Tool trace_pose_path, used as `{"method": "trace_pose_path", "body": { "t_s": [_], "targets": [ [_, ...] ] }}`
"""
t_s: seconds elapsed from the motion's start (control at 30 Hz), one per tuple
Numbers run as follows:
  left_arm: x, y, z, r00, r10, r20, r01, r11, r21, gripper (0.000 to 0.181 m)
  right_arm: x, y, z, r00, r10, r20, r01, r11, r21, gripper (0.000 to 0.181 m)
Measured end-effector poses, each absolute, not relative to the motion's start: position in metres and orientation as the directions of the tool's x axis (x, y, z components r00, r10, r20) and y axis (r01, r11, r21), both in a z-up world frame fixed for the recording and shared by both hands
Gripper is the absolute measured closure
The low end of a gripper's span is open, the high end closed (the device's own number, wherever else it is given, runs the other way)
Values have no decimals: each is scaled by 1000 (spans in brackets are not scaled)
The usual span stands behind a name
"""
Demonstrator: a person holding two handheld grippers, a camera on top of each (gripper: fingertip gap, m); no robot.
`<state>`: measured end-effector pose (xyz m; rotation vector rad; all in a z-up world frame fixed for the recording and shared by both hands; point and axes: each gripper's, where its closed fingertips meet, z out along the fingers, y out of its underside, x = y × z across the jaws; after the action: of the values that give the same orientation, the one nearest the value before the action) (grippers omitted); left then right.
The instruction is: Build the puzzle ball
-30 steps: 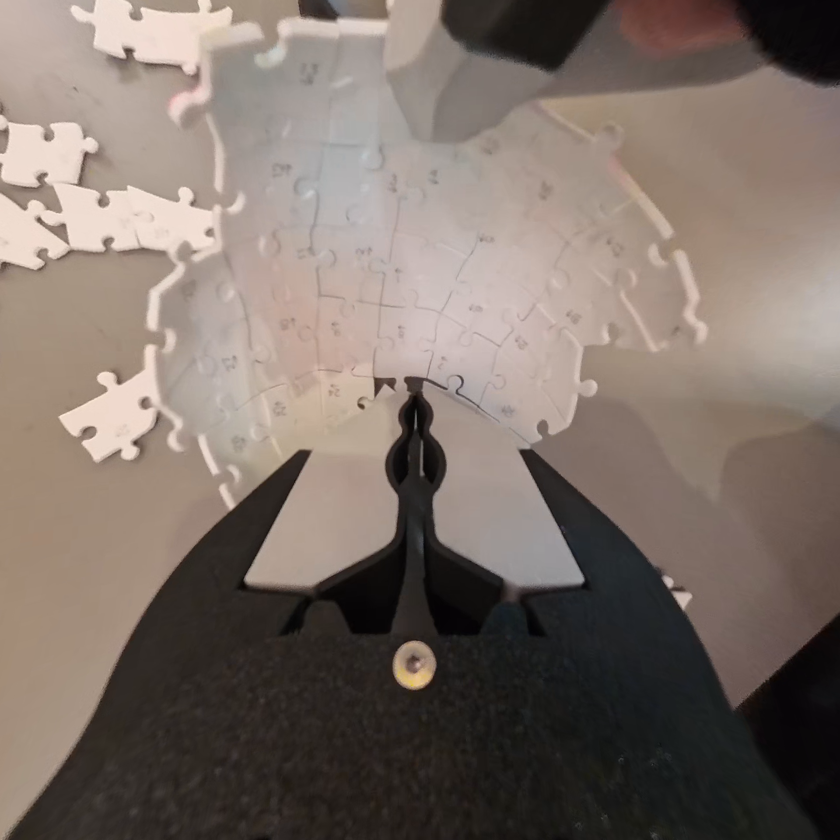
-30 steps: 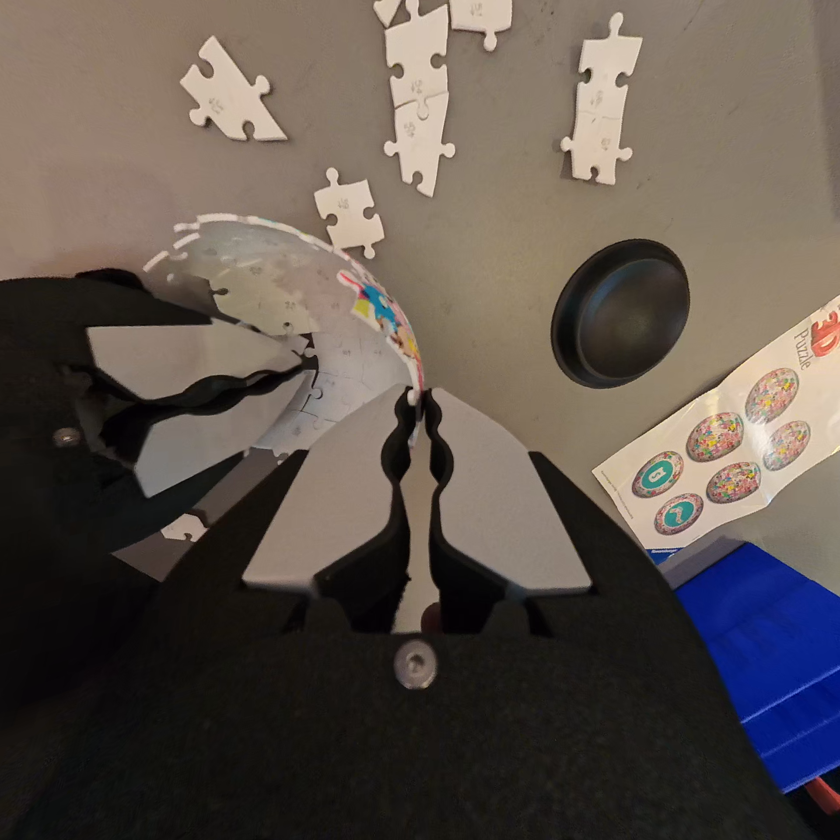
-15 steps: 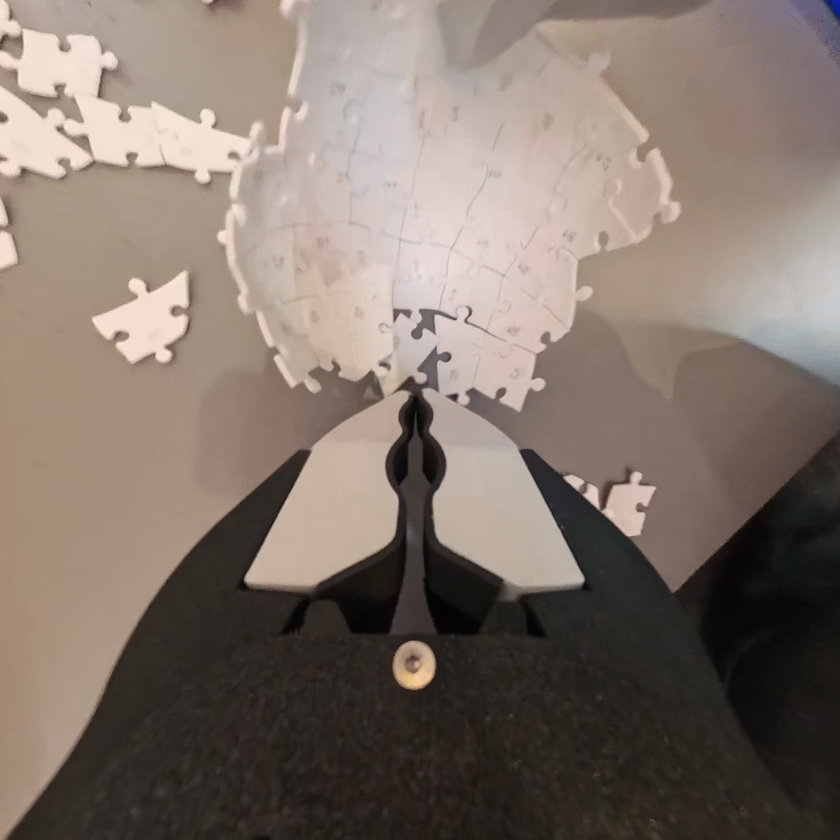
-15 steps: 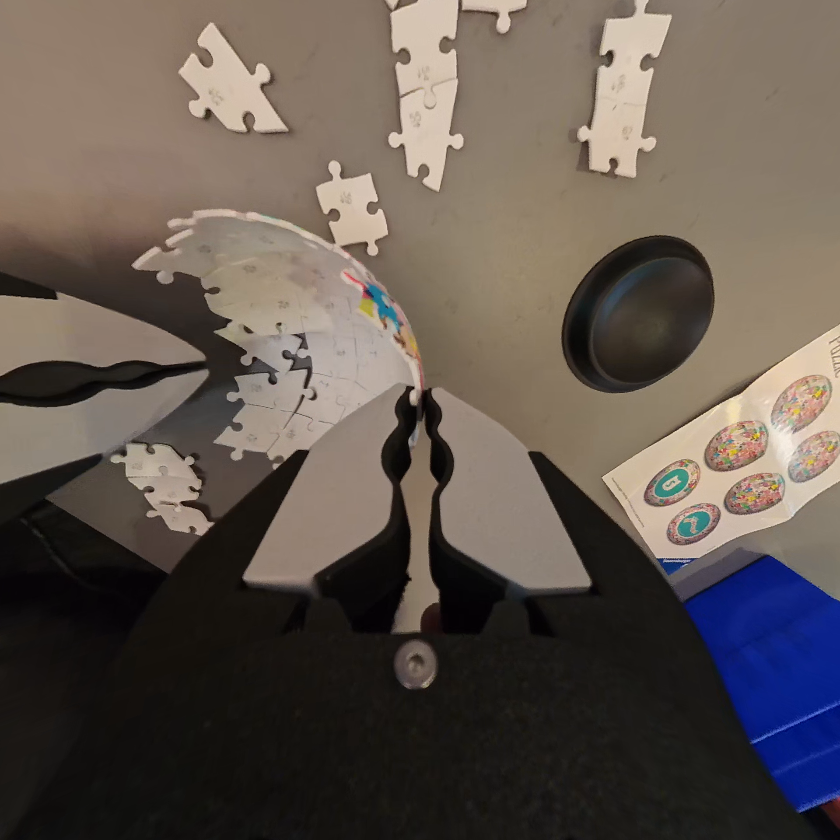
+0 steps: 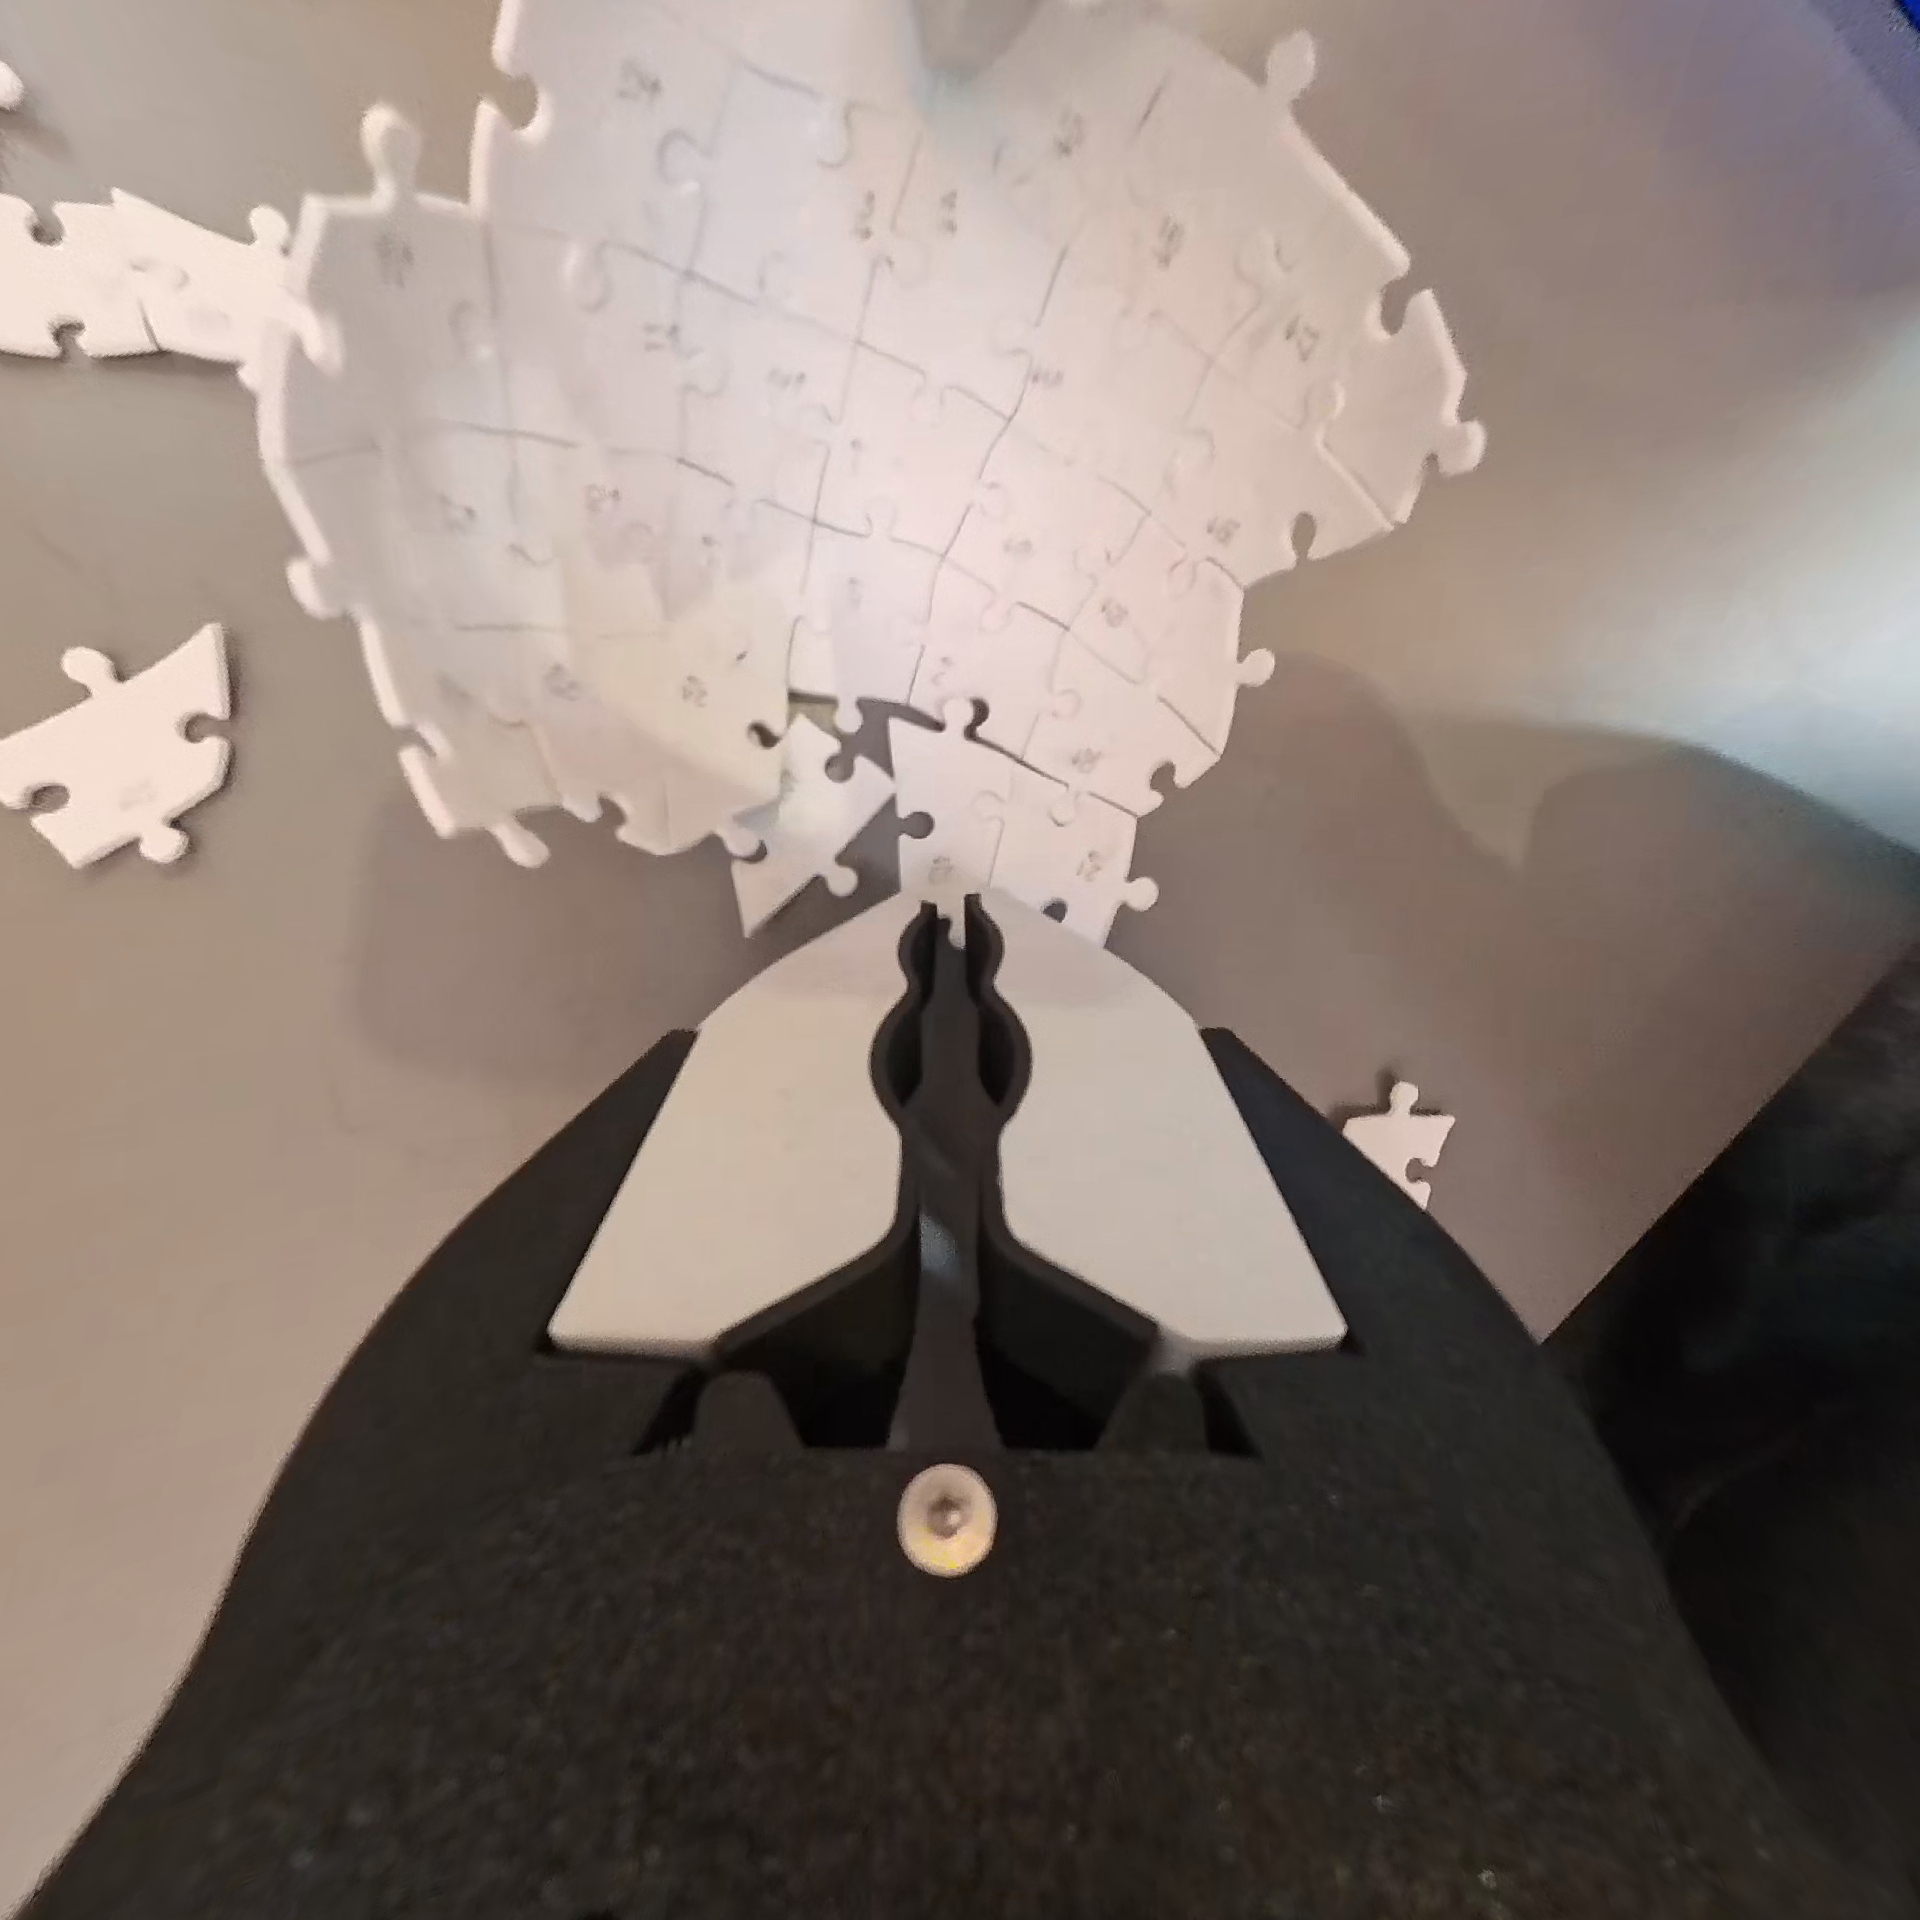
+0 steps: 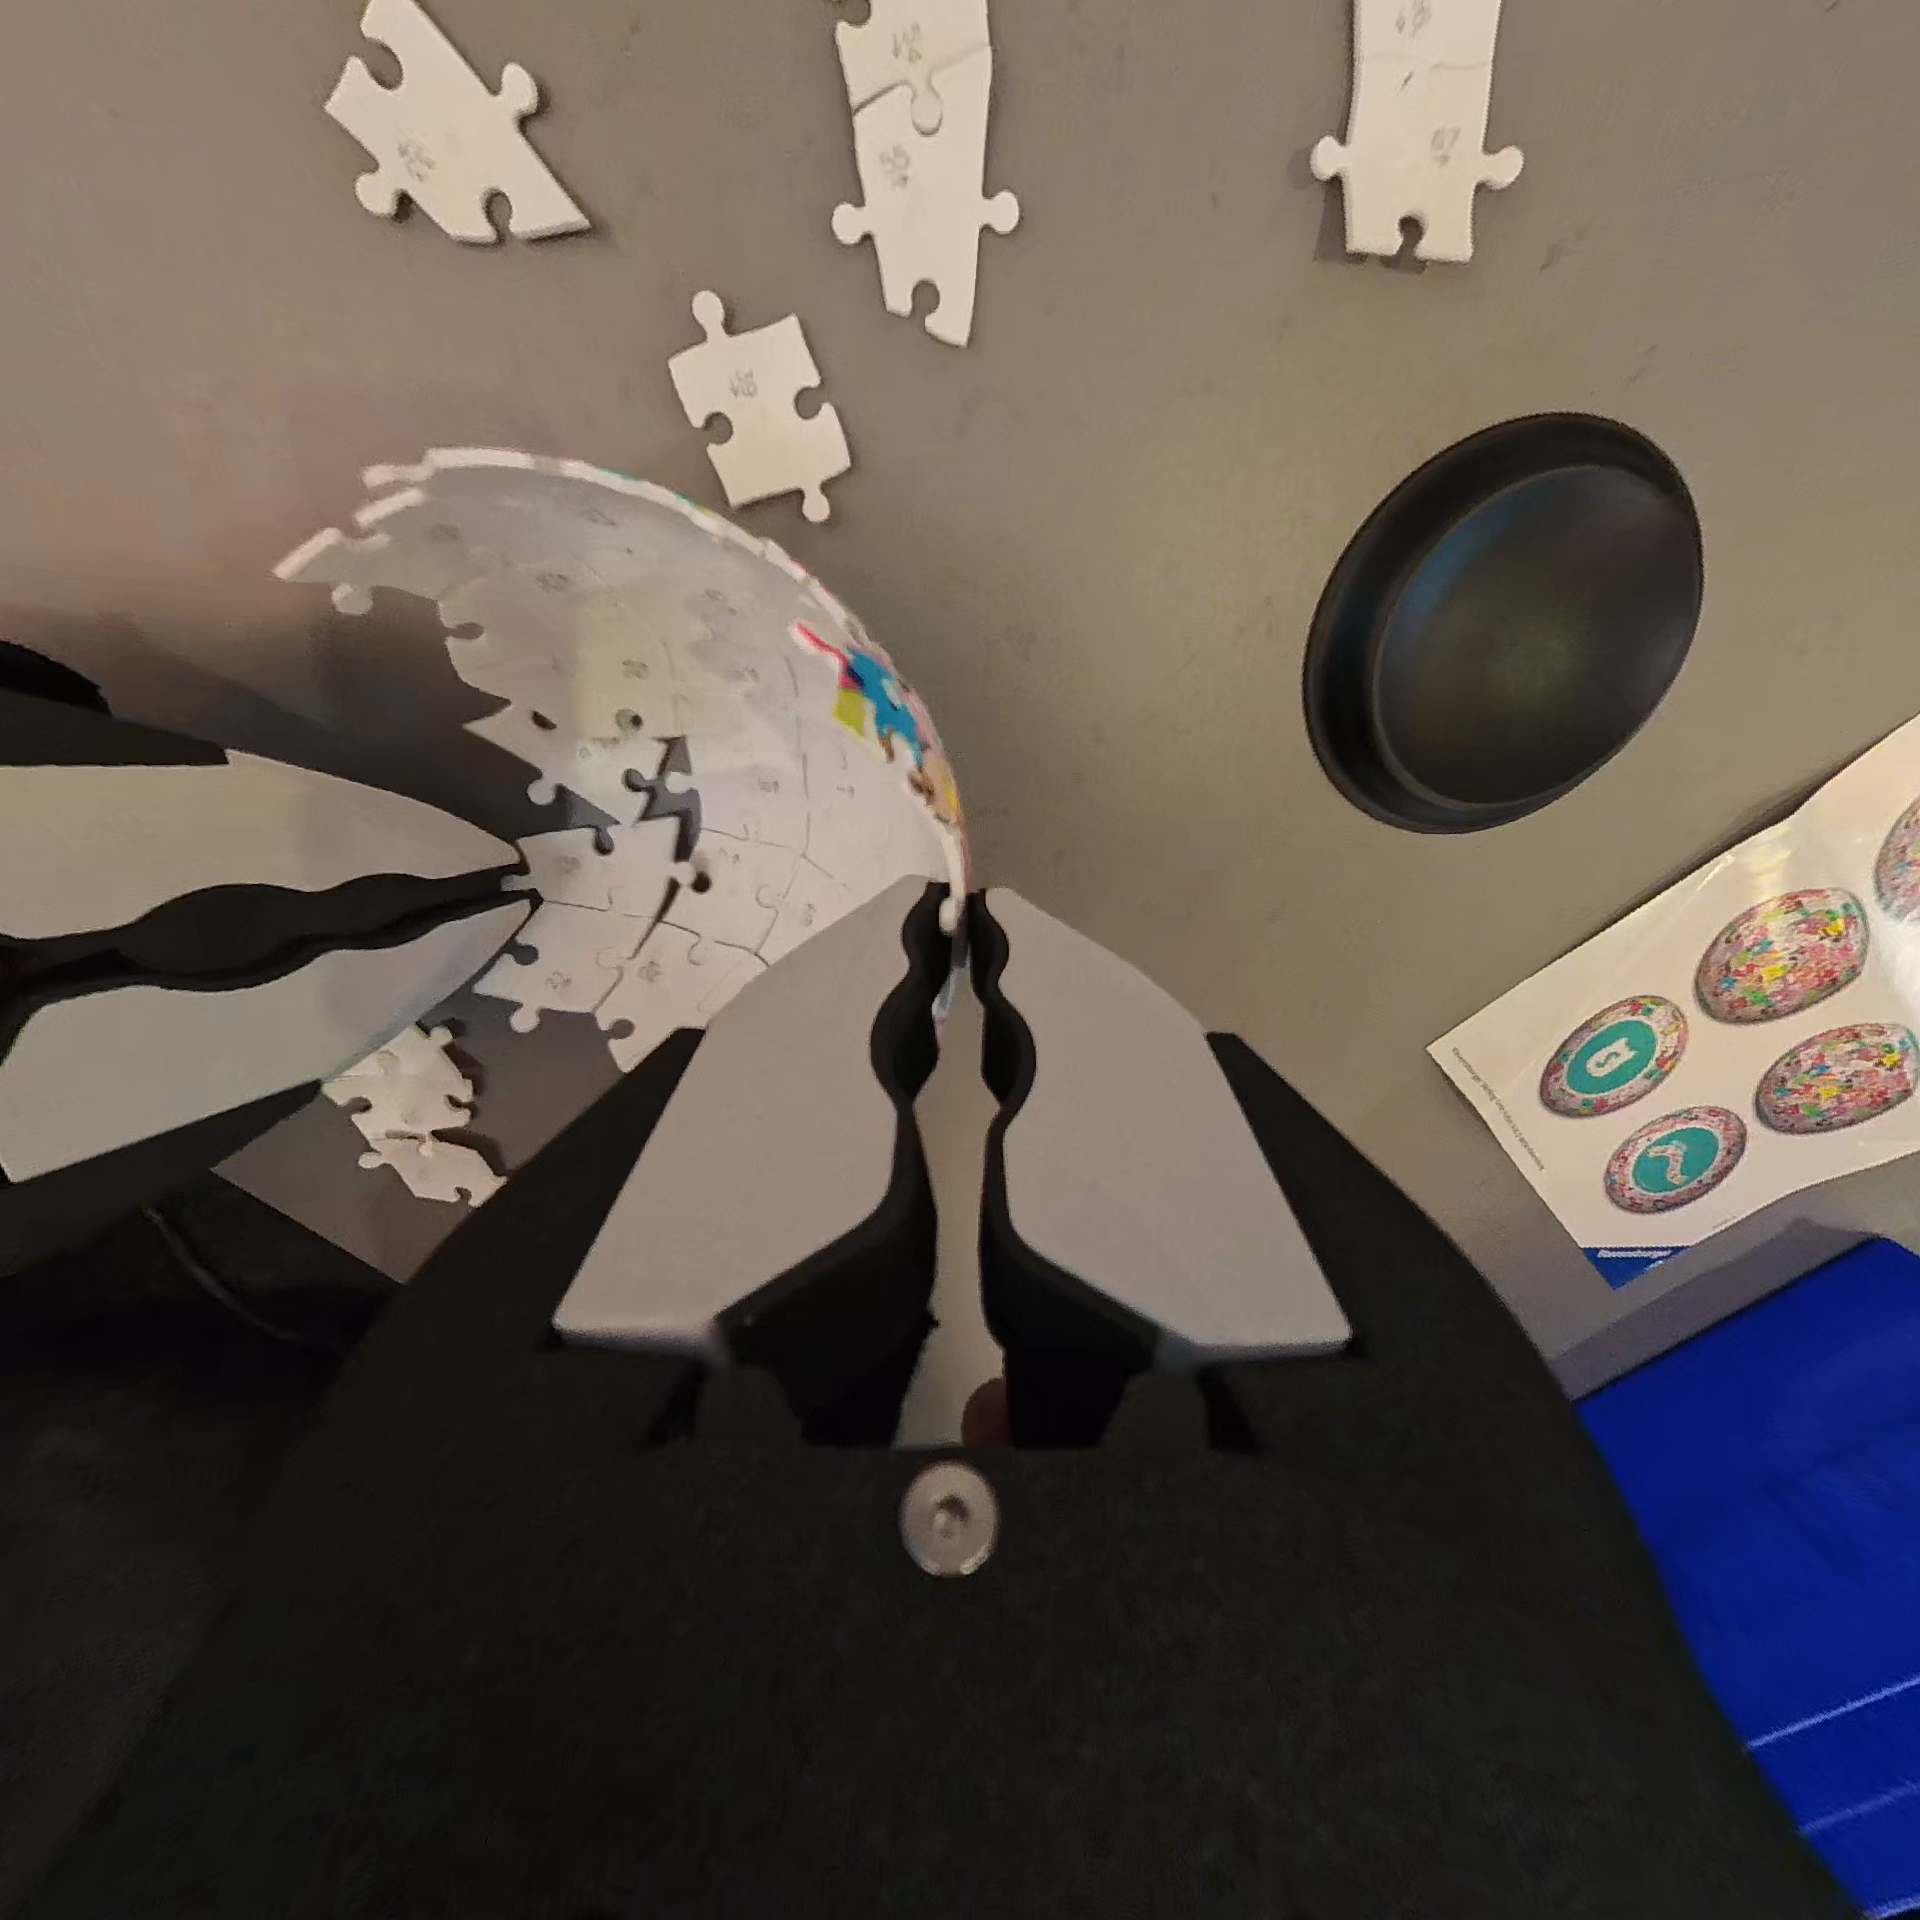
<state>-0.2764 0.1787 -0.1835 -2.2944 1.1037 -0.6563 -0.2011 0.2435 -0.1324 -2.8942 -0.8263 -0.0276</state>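
**Puzzle ball roughly half built, with loose pieces left to fit**

The puzzle ball (image 5: 935, 436) is an open, curved shell of joined white pieces, held up off the grey tabletop (image 6: 1195, 436) between the two tools. In the left wrist view its hollow inner face shows, with a ragged edge of tabs and notches all round. A small gap (image 5: 862, 727) sits near the lower rim, where one piece looks skewed or not fully seated, though blur there makes this uncertain.

The left hand-held gripper (image 5: 951, 909) is pressed nearly together, its tips pinching the shell's lower edge. The right hand-held gripper (image 6: 961, 914) is likewise closed on the thin rim of the shell, beside a strip of the printed, colourful outer face (image 6: 883, 707).

Much remains, by the look of it. The shell seems to cover about half a sphere at most. Loose white pieces lie on the tabletop: a single piece (image 6: 764, 405) just beyond the shell, a wedge-shaped one (image 6: 447, 135), two short joined strips (image 6: 925, 177) (image 6: 1418, 135) further off, and a few more (image 6: 416, 1122) under the shell near the tabletop's edge. A black round stand (image 6: 1507, 634) sits to the right, apart from the shell and not yet in use, with a printed leaflet (image 6: 1714, 1018) and a blue box (image 6: 1787, 1455) nearer.
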Motion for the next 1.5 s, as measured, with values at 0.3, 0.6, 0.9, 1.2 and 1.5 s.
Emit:
{"method": "trace_pose_path", "body": {
  "t_s": [0.3,0.6,0.9,1.2,1.5],
  "targets": [
    [-284,181,-171,532,-829,172,-550,-493,-674,179,-202,242,-131,808,580,103,587,-780,-214,178],
    [-258,178,-176,471,-878,85,-653,-411,-636,181,-200,237,-130,792,600,114,603,-739,-299,178],
    [-257,173,-191,515,-855,64,-698,-462,-547,181,-191,223,-132,824,557,104,527,-686,-501,178],
    [-253,171,-194,482,-876,-36,-771,-404,-493,181,-190,215,-128,776,611,155,562,-560,-608,178],
    [-250,173,-191,456,-885,-100,-808,-364,-463,181,-191,219,-125,760,629,166,593,-565,-573,178]
  ]
}}
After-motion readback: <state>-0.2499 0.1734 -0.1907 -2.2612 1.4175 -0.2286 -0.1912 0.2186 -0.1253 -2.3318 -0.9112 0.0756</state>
